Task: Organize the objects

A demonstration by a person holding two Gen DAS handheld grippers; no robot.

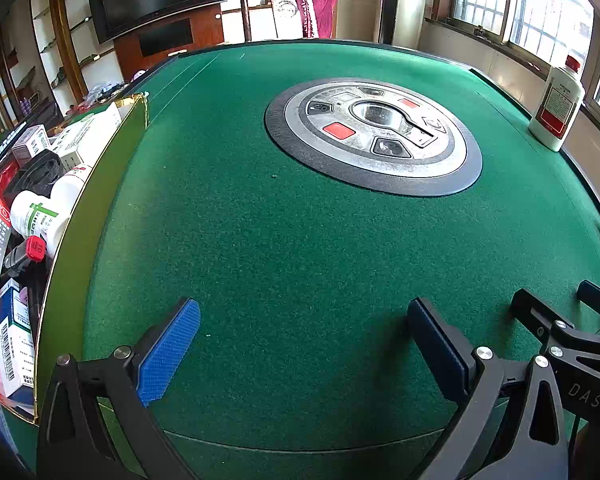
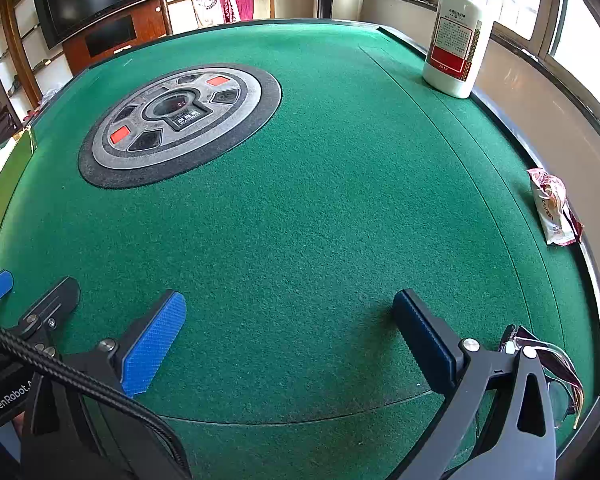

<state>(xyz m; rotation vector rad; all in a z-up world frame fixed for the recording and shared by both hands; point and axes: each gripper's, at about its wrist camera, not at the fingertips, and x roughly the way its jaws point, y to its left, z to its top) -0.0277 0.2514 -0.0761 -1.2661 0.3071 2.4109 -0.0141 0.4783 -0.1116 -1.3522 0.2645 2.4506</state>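
Observation:
My left gripper [image 1: 304, 344] is open and empty, low over the green felt table [image 1: 300, 240]. My right gripper [image 2: 288, 332] is open and empty too, beside the left one; it also shows at the right edge of the left wrist view [image 1: 560, 312]. A green box [image 1: 80, 216] at the table's left edge holds several medicine boxes and bottles, among them a white bottle [image 1: 40, 216]. A white bottle with a red cap [image 2: 456, 36] stands at the far right; it also shows in the left wrist view [image 1: 558, 104]. A snack packet [image 2: 554, 208] lies at the right edge. Another packet [image 2: 548, 364] lies behind my right finger.
A round control panel [image 1: 374, 134] with red and black buttons sits in the table's middle; the right wrist view [image 2: 180, 120] shows it as well. The table has a raised dark rim [image 2: 560, 184]. A television, shelves and a chair stand beyond the far edge.

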